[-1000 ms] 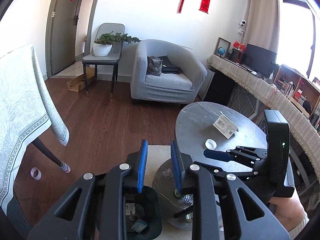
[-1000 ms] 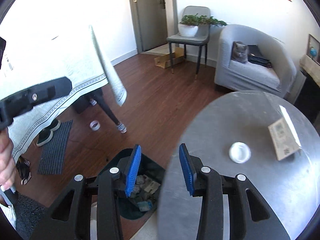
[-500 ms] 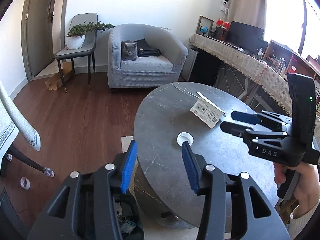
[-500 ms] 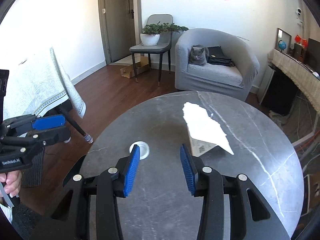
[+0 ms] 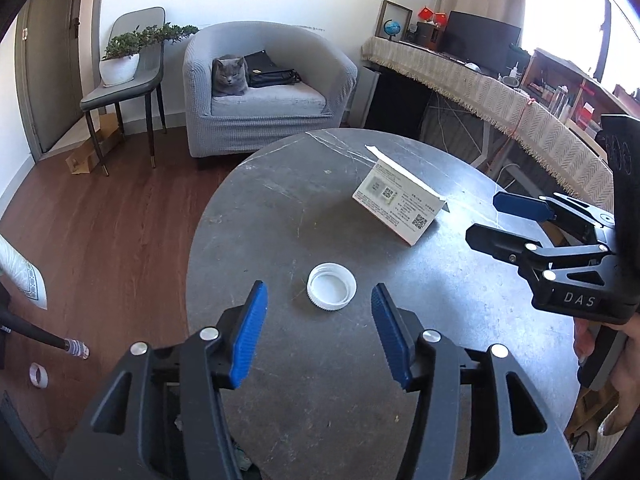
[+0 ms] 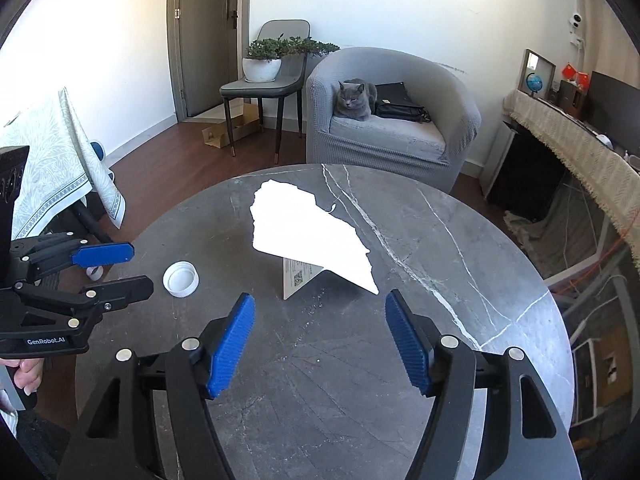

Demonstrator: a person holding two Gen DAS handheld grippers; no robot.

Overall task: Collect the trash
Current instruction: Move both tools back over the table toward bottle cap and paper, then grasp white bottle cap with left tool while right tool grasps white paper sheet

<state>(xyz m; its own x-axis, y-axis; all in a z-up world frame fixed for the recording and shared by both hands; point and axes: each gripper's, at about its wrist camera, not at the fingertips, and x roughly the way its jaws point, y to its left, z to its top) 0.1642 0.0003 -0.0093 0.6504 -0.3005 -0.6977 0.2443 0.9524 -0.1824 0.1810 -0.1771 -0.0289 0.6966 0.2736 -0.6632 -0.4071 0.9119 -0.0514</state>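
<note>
Bare counter (image 5: 280, 360) all around the bottle cap (image 5: 331, 286), folded paper card (image 5: 400, 208) standing well beyond it, nothing between.

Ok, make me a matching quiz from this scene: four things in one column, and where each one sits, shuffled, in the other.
Things:
1. white bottle cap
2. torn paper card
3. grey cat
4. potted plant

Places:
A. on the grey armchair, beside a black bag
B. on the side chair by the door
C. on the round table, just ahead of the left gripper
D. propped on the round table, ahead of the right gripper

Pairs: 1-C, 2-D, 3-A, 4-B
</note>
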